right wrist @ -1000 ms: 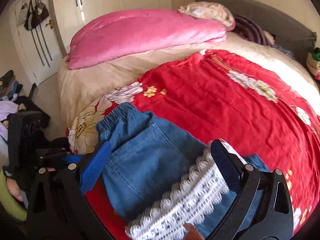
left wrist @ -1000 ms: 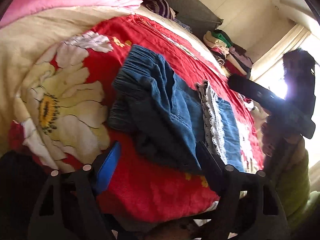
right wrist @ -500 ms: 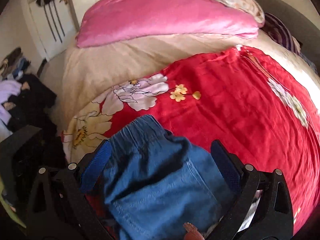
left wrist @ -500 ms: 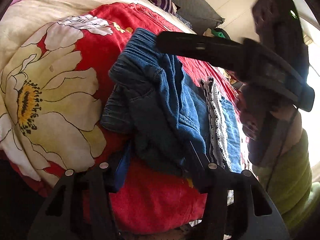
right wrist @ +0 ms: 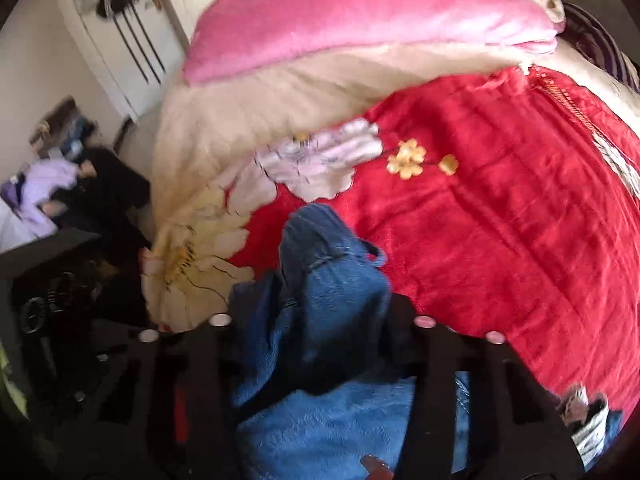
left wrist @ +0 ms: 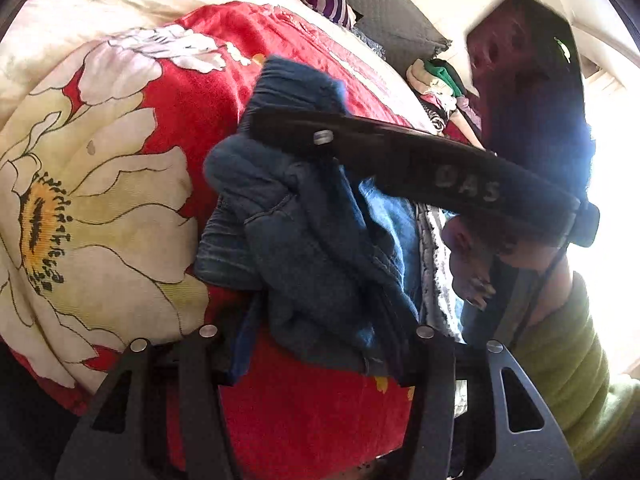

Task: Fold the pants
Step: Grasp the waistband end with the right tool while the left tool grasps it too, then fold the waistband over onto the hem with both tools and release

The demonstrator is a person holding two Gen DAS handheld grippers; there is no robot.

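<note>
Blue denim pants (left wrist: 320, 248) with a white lace hem (left wrist: 430, 248) lie bunched on the red floral blanket (left wrist: 192, 104). My left gripper (left wrist: 320, 340) sits at their near edge, its jaws narrowed on a fold of denim. My right gripper (left wrist: 260, 128) reaches across from the right onto the elastic waistband end. In the right wrist view, my right gripper (right wrist: 316, 320) is closing and the puckered waistband (right wrist: 320, 256) fills the gap between its fingers. A hand in a green sleeve (left wrist: 560, 368) holds the right gripper.
A pink quilt (right wrist: 360, 20) and cream bedding (right wrist: 248, 92) lie beyond the blanket. Folded clothes (left wrist: 436, 80) are stacked by the grey headboard (left wrist: 384, 12). Dark and lilac clothes (right wrist: 80, 188) lie on the floor by white wardrobe doors (right wrist: 120, 40).
My right gripper swung from the lace hem across to the waistband end and sank, and its jaws narrowed onto the denim. My left jaws narrowed on the near fold. The waistband has bunched up.
</note>
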